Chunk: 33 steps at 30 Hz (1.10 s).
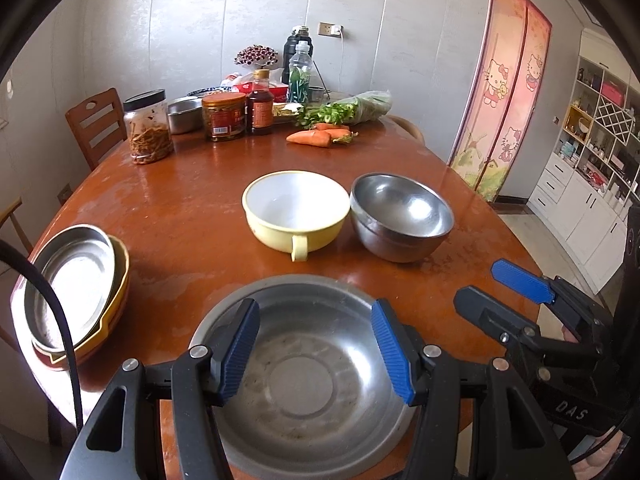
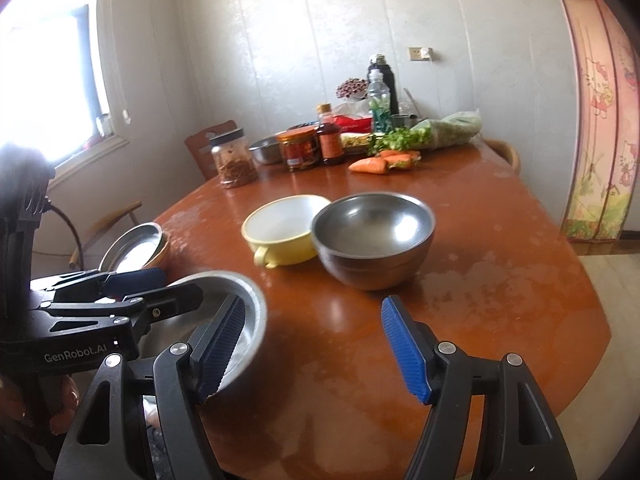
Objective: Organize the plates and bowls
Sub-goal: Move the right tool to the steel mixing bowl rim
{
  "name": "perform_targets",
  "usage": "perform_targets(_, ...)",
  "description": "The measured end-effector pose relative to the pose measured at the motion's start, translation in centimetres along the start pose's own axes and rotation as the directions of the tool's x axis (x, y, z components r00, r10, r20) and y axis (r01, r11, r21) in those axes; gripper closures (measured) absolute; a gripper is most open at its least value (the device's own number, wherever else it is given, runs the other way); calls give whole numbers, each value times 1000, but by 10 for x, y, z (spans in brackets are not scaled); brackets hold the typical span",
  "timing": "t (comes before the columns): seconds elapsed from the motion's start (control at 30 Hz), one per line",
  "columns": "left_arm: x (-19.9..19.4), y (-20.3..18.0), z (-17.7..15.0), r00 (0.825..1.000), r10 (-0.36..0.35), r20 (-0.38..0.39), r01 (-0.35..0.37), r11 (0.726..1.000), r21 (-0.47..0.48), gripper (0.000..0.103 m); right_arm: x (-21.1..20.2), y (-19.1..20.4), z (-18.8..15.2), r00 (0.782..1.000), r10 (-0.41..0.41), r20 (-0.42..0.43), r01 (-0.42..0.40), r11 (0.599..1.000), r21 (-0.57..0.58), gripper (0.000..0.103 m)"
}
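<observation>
the shallow round steel plate [image 1: 308,376] lies at the near table [image 1: 192,216] edge, directly under the left hand-held gripper [image 1: 316,354], whose jaws stand apart and empty; the right hand-held gripper [image 2: 316,354], also apart, is beside the plate.

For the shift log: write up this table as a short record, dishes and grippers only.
surface: brown wooden table
near edge: shallow steel plate, empty, under the left gripper
centre: yellow bowl with handle, beside steel bowl, both upright and empty
left side: stack of plates, steel one on top
left gripper: open, holding nothing
right gripper: open, over bare table, holding nothing
far end: jars, bottles, carrots, greens
</observation>
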<state>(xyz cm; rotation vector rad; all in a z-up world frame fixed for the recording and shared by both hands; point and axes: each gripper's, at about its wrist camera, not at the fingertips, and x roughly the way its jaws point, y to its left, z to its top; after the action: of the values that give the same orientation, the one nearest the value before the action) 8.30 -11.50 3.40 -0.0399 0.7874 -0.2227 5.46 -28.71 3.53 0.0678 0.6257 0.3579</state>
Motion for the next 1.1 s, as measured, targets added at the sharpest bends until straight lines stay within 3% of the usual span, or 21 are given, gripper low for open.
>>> perform_targets(0.27, 12, -9, 19, 1000, -16, -6, 16, 1000, 12, 45, 9, -19, 17, 999, -50, -6, 51, 998, 32, 30)
perform_targets(0.6, 44, -16, 43, 996, -58, -68, 57, 998, -29, 45, 32, -58, 37, 996, -86, -20, 87, 992, 92, 30)
perform_targets(0.87, 67, -19, 53, 993, -44, -110, 39, 998, -45, 45, 74, -79, 56, 998, -35, -44, 39, 995, 88, 30)
perform_targets(1.1, 82, -25, 61, 989, -51, -140, 44, 998, -55, 45, 118, -94, 74, 993, 1, -117, 6, 998, 66, 32)
